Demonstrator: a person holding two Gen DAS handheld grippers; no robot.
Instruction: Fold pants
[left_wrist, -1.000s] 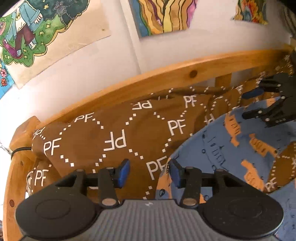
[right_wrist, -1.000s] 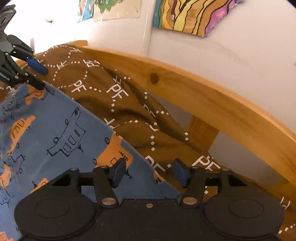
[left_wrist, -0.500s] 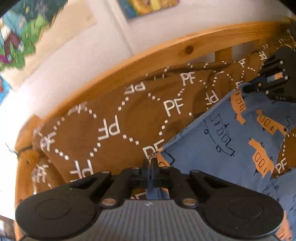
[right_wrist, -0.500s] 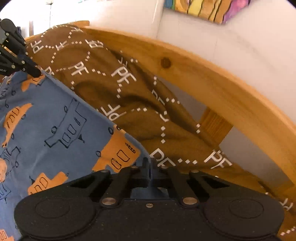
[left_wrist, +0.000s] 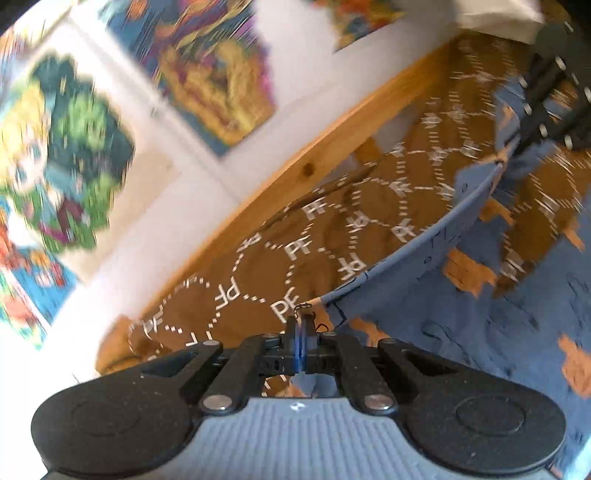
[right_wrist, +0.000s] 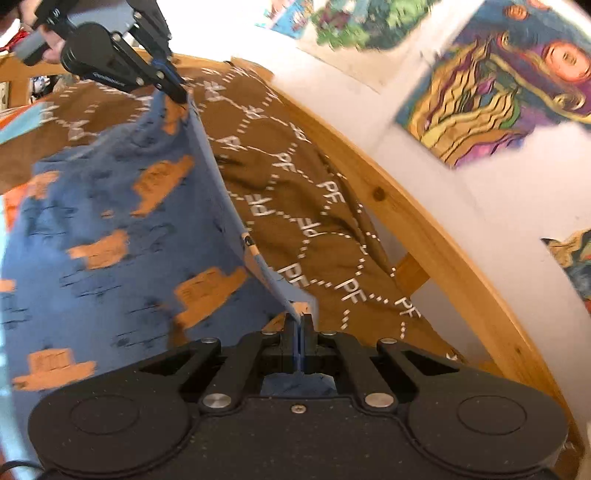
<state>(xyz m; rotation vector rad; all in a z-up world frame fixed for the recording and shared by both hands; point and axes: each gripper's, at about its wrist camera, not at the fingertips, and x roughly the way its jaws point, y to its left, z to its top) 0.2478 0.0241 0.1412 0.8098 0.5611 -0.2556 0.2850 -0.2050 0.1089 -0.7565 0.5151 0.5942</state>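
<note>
Both grippers are clenched on the pants — blue cloth printed with orange vehicles — each pinching one end of the same edge. The left gripper has a corner of the fabric nipped between its pads, and the right gripper grips the far end of that edge, which runs taut between them above the bed. The pants lie over the brown patterned blanket, near the side of the bed where the curved wooden rail meets the wall; the held edge is lifted, the rest sags down onto the blanket. So the grasp is made and the lift looks begun, but no finished fold shows yet — judging by this, the edge has yet to be carried over and laid down, and further folds likely remain.
</note>
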